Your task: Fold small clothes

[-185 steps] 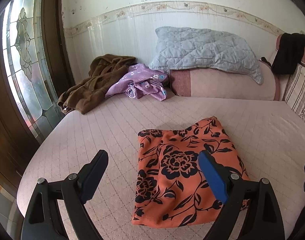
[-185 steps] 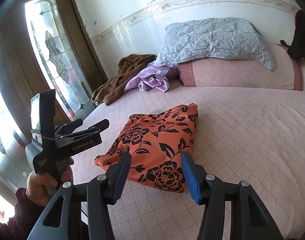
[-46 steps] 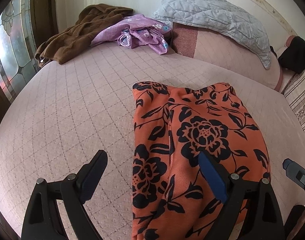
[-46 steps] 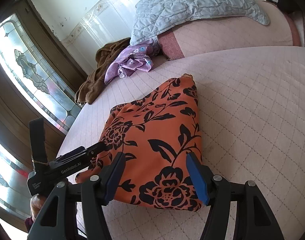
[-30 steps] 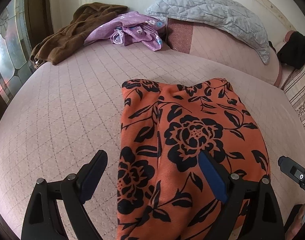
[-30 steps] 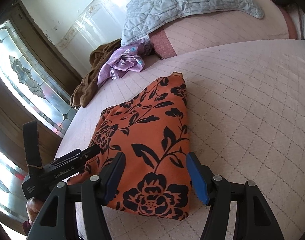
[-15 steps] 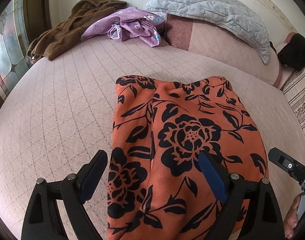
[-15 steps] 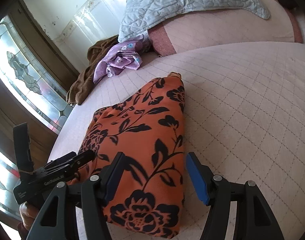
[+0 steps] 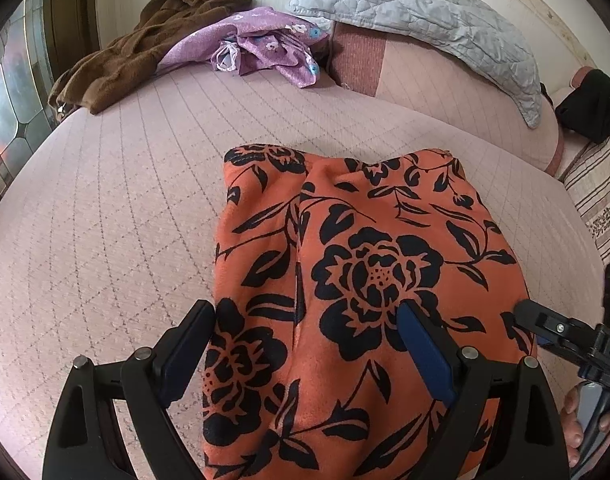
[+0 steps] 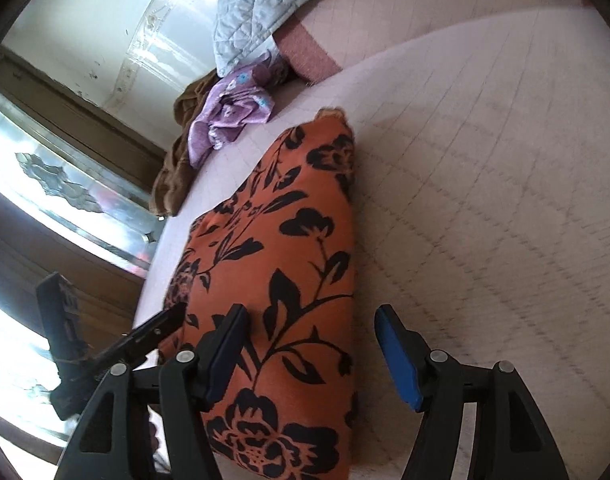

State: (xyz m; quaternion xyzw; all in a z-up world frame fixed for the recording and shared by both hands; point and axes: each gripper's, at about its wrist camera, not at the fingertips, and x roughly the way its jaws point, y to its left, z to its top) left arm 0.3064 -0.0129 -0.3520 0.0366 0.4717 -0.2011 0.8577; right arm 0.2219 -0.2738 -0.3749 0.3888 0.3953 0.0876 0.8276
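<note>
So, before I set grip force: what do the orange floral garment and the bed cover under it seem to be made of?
The orange floral garment looks like a soft, matte knit or brushed fabric: slightly fuzzy surface, no sheen, rounded folded edges. The bed cover looks like quilted matte pink textile, going by its stitched diamond grid. The exact fibre of either cannot be told.

the folded orange cloth with big black flowers and leaves point(image 9: 365, 280) lies on the pale pink bed cover with a criss-cross diamond stitch pattern point(image 9: 105, 220). the crumpled purple cloth point(image 9: 261, 44) has small white and blue flowers. the fuzzy cloth point(image 9: 145, 52) is plain brown. the quilted pillow point(image 9: 417, 12) is grey-blue.
</note>
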